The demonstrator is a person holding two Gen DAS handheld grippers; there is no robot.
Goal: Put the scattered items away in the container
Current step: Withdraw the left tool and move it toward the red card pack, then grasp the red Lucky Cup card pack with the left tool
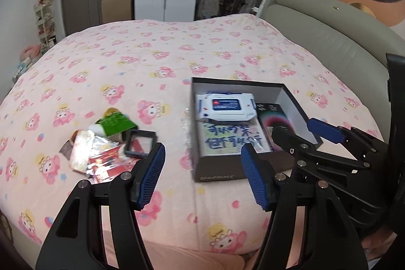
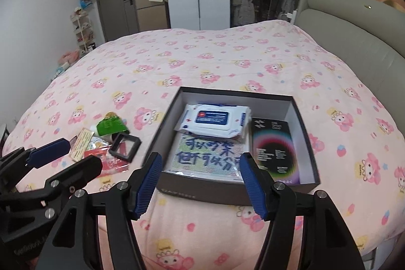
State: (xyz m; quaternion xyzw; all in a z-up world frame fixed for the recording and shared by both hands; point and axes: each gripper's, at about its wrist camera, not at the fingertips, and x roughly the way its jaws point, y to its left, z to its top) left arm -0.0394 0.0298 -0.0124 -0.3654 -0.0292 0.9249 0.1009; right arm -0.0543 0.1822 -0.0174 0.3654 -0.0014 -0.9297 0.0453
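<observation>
Box [image 1: 215, 170], dark and lidless, sits on the bed [image 1: 152, 62] near its front edge, "DAPHNE" printed on its near wall. Inside lie a wipes pack [image 1: 224, 106], a handwritten sheet [image 1: 231, 138] and a dark booklet [image 1: 274, 123]. A pile [image 1: 106, 143] of packets lies left of it. The left claw [image 1: 202, 175] stands open, empty.

Right wrist: the box [image 2: 202, 190], its lettering blurred, sits just beyond the right claw [image 2: 198, 185], open, holding nothing. The left claw [image 2: 67, 156] hangs over the pile [image 2: 106, 143].

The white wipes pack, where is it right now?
The white wipes pack lies inside the dark box on the bed, at the far end, overlapping a handwritten sheet, with a black booklet on its right.
</observation>
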